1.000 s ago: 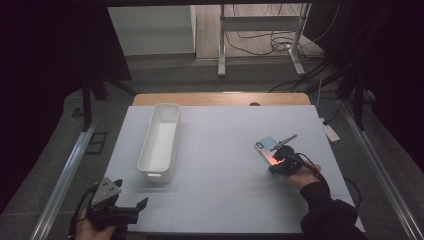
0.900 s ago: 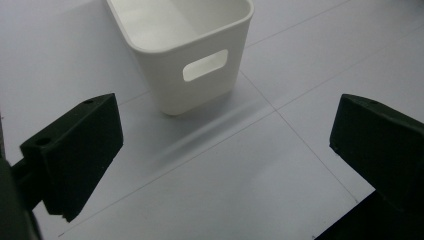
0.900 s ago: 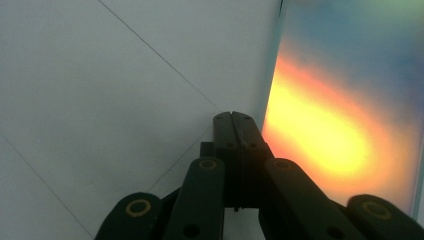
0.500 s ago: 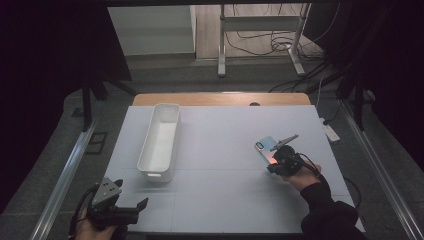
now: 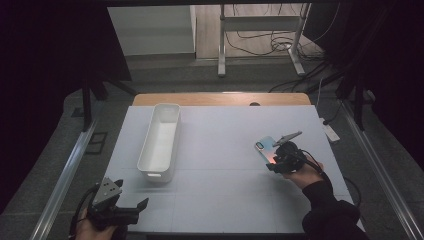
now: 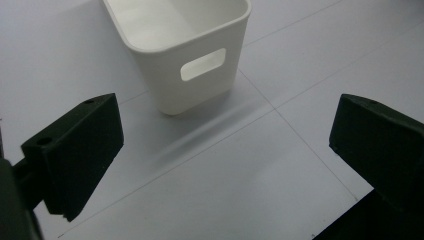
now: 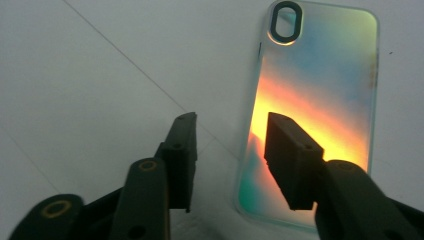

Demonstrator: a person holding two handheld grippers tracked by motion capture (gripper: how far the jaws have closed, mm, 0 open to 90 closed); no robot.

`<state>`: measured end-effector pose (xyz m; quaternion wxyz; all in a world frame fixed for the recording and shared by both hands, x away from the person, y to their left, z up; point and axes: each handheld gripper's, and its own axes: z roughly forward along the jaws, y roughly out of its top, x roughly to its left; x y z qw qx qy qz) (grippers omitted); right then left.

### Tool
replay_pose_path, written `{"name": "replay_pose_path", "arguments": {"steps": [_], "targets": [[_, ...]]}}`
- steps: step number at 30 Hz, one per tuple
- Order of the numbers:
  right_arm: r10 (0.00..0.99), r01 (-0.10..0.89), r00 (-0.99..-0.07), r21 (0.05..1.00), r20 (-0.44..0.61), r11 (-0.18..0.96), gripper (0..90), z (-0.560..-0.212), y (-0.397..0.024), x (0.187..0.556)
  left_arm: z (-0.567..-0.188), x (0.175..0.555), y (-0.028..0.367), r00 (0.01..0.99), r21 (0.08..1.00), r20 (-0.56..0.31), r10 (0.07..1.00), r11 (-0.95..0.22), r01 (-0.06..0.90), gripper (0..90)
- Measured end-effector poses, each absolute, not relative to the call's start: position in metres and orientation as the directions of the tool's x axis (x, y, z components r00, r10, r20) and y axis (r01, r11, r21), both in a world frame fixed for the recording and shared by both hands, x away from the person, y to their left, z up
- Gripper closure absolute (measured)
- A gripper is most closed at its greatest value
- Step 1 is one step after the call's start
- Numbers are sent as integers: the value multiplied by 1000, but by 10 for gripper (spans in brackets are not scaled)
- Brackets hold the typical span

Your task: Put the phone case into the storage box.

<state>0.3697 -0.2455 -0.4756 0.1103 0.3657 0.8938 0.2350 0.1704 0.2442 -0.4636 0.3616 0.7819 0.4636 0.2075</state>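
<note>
White surface (image 5: 220, 150) carries everything we see: a long white bin (image 5: 161, 141) at the left, and well apart at the right an iridescent phone case (image 7: 320, 100) lying flat. We judge the case light, thin, a little flexible and slick, best pinched across a long edge. Our right hand-held gripper (image 7: 230, 160) has just been opening; half-spread, it straddles the case's near left edge, pressing nothing. Our left hand-held gripper (image 6: 220, 150) stands wide, empty

In the right gripper view, one black jaw of the right tool (image 7: 230, 162) covers the lower part of the iridescent phone case (image 7: 320, 90). In the left gripper view, the top edge cuts off the white plastic bin (image 6: 190, 55).
</note>
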Motion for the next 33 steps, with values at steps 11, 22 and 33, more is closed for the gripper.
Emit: {"name": "replay_pose_path", "arguments": {"steps": [11,22,33], "targets": [[716,616,-698,493,-20,614,304,-475,-246,381,-464,170,244,488,757,-6,873,-315,573,13],[753,649,-658,496,-17,577,82,-475,-256,393,-464,171,243,490,755,-5,872,-318,574,14],[791,696,-611,481,8,533,0,-479,-267,405,-464,171,243,490,754,-4,872,-319,574,15]]}}
